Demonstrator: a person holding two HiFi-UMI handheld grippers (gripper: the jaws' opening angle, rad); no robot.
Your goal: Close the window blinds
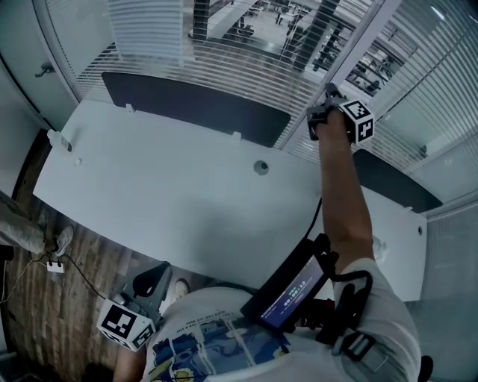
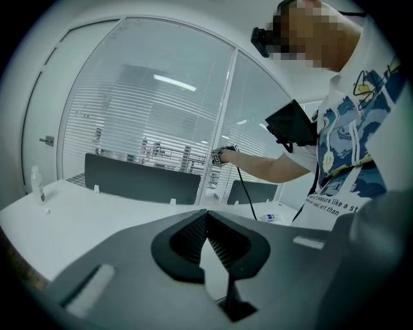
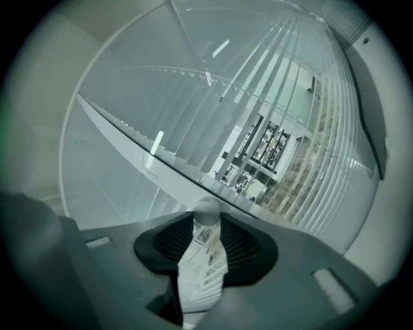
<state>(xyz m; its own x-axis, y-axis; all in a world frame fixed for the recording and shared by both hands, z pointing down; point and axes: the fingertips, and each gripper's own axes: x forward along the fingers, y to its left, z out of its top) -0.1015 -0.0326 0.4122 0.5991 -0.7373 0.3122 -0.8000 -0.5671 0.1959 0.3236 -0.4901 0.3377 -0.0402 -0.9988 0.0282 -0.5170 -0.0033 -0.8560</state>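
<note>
Slatted blinds behind white desk's far edge. Right gripper clamped on clear tilt wand; left gripper closed, empty.

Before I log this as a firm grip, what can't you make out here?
Head view: the right gripper's jaw gap, too small and dark.
Left gripper view: that gripper, far off, too small.
Right gripper view: what the knob mounts on, hidden behind it.

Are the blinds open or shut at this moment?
Open, at least partly: the office beyond shows between the slats of the blinds.
</note>
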